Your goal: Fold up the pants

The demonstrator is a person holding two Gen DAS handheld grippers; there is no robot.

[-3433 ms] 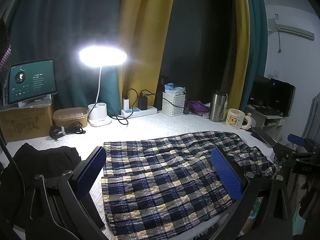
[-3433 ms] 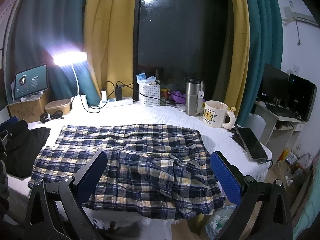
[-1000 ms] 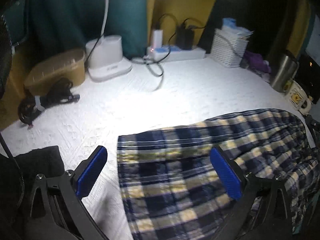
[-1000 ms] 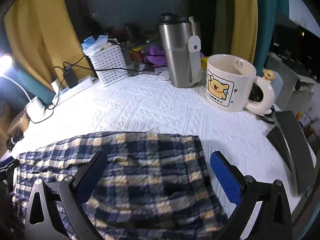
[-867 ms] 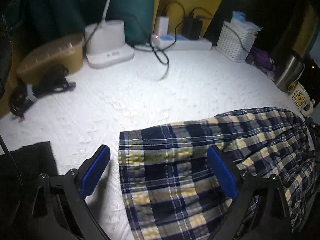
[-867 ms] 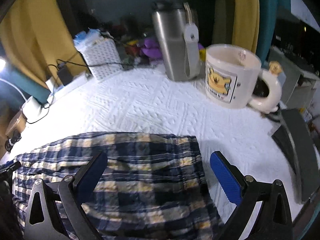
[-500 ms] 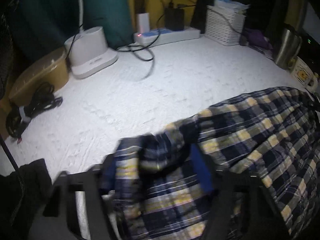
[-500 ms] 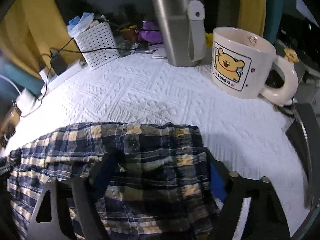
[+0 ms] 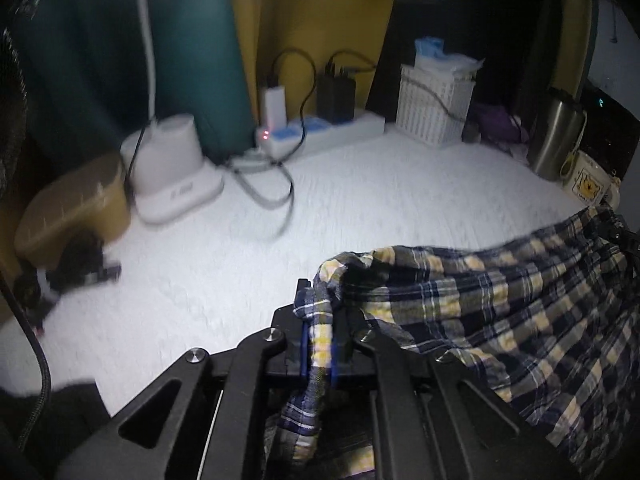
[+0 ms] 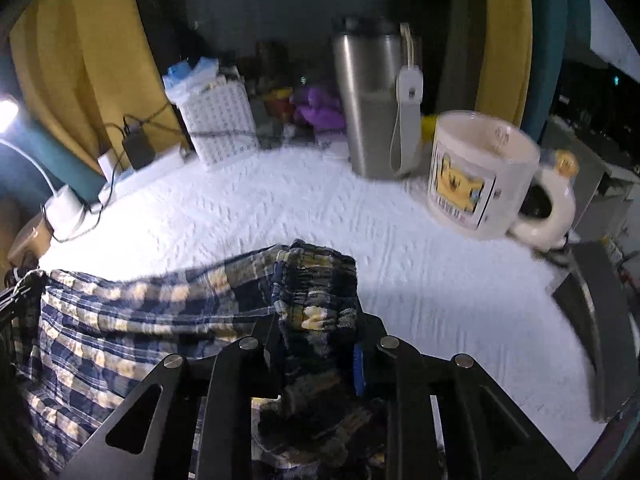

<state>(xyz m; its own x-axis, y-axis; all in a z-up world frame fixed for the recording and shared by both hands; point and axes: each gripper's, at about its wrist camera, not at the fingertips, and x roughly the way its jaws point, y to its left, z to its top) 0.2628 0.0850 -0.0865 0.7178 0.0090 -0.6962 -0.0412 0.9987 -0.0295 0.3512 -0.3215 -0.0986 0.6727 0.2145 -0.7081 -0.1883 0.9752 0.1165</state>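
Both tongs have just been closing, each now pinching a far corner of the plaid pants (image 9: pixel 500 304). Left tongs (image 9: pixel 320 344) clamp a thin hem; right tongs (image 10: pixel 316 344) grip the thicker bunched waistband. The pants lie on a white quilted worktop (image 10: pixel 320 208). Next, likely lifting both corners together and folding. A mug (image 10: pixel 476 176), tumbler (image 10: pixel 368 100), basket (image 9: pixel 436 108) and curtains stand behind.
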